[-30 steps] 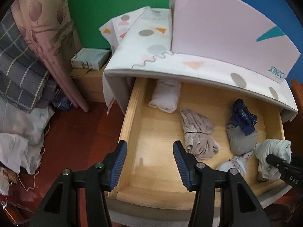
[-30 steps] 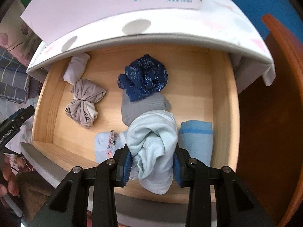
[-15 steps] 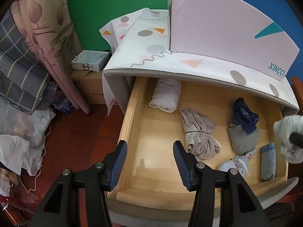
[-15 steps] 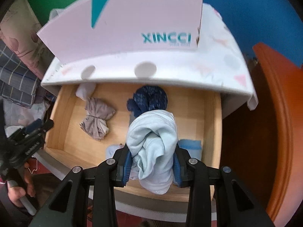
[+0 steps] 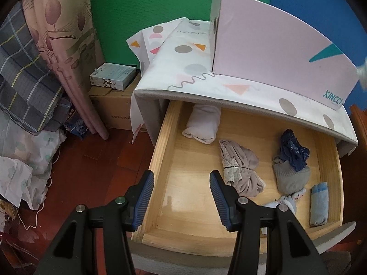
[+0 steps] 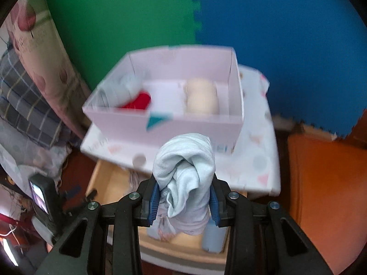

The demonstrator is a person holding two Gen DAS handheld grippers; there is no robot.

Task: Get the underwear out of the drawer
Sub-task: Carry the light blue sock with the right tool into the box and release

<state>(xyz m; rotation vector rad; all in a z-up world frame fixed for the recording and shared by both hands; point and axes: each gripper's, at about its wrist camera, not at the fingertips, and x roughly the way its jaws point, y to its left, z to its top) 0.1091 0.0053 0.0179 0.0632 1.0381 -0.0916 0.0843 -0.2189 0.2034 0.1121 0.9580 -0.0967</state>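
My right gripper (image 6: pixel 183 200) is shut on a rolled pale blue underwear bundle (image 6: pixel 184 174), held high above the open wooden drawer (image 6: pixel 103 178) and in front of the pink box (image 6: pixel 195 126). A blurred bit of that bundle (image 5: pixel 362 72) shows at the right edge of the left wrist view. My left gripper (image 5: pixel 181 197) stands open and empty over the drawer's (image 5: pixel 165 151) front left corner. In the drawer lie a white roll (image 5: pixel 203 126), a beige bundle (image 5: pixel 240 169), a navy piece (image 5: pixel 293 151) on a grey one (image 5: pixel 290 178), a small light blue roll (image 5: pixel 318 206) and a patterned pale piece (image 5: pixel 286 202).
The pink box sits on the patterned cabinet top (image 5: pixel 183 68) and holds a red item (image 6: pixel 140 100), a beige roll (image 6: pixel 201 96) and a pale item (image 6: pixel 128 82). Curtains and plaid bedding (image 5: pixel 27 68) crowd the left; an orange wooden surface (image 6: pixel 321 183) is at the right.
My right gripper has risen well above the drawer with the pale blue bundle, so the pink box's inside now shows. The left gripper has stayed in place.
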